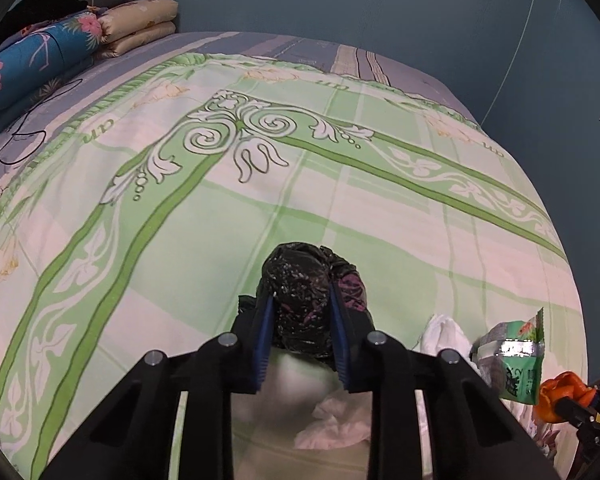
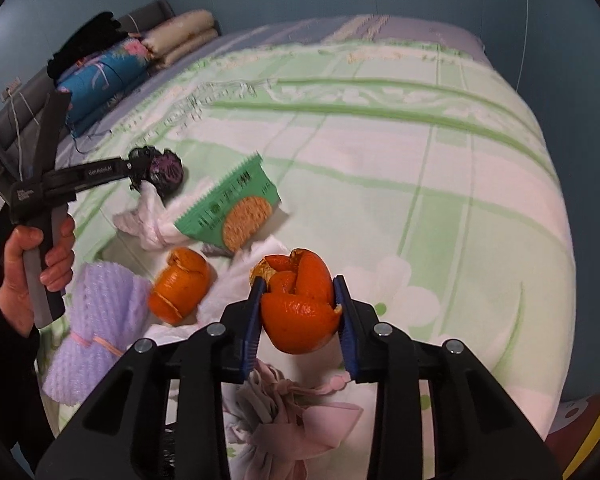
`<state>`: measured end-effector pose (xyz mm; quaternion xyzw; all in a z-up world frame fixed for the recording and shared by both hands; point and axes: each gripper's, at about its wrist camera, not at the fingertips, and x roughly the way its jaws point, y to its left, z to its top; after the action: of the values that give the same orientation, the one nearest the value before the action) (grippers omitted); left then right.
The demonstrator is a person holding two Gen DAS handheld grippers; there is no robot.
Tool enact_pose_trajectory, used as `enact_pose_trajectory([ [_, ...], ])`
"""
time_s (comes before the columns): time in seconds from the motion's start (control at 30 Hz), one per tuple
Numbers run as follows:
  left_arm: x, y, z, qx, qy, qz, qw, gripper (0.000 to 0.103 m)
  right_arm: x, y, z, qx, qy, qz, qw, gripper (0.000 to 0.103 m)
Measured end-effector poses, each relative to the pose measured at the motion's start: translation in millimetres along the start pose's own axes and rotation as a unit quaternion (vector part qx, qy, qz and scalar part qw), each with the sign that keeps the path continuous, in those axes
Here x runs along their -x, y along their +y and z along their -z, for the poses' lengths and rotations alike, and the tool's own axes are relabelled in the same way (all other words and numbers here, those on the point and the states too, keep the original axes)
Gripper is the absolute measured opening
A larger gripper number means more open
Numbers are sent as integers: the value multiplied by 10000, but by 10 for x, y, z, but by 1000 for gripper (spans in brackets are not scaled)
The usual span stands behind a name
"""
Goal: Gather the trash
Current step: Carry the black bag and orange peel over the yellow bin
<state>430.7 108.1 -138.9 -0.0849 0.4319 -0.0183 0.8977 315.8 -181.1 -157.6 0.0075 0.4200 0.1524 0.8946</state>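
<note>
My left gripper (image 1: 302,300) is shut on a crumpled black plastic wrapper (image 1: 304,292) with purple print, held above the green patterned bedspread (image 1: 220,208); it also shows in the right wrist view (image 2: 162,170). My right gripper (image 2: 300,288) is shut on an orange peel (image 2: 298,308) and holds it above the bed. A second orange peel (image 2: 180,286) lies on the bed to its left. A green snack packet (image 2: 236,206) lies on white tissues (image 2: 152,224); the packet also shows in the left wrist view (image 1: 512,354), beside white tissue (image 1: 446,334).
A lilac knitted roll (image 2: 92,336) tied with a pink band lies at the left. Pink cloth (image 2: 288,412) sits under my right gripper. Folded quilts (image 1: 52,52) and pillows (image 1: 140,24) are stacked at the headboard. Blue walls surround the bed.
</note>
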Motion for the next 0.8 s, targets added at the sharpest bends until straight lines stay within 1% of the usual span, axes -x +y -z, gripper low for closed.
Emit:
enact_pose_trajectory([
  [0.07,91,48,-20,44,-66,-2,10000,24,93,-14,-16,-29,-130,-78,9999,31],
  [0.2,325,140,-17,89,-200,-69,9997,24,211,-38,11,-193,-191,-281,9992,31],
  [0.33,571,208,34,138,-323,-91,9993,24,382,68,68,-152,-296,-402,9986,31],
  [0.5,951,282,206,234,-404,-10,9989,24,597,184,131,-188,-373,-535,9977,31],
  [0.6,1208,262,347,121,-457,1,9989,24,731,242,198,-182,-344,-571,9976,31],
  [0.8,1630,136,623,-118,-533,192,9983,24,989,304,327,-132,-254,-577,9979,31],
])
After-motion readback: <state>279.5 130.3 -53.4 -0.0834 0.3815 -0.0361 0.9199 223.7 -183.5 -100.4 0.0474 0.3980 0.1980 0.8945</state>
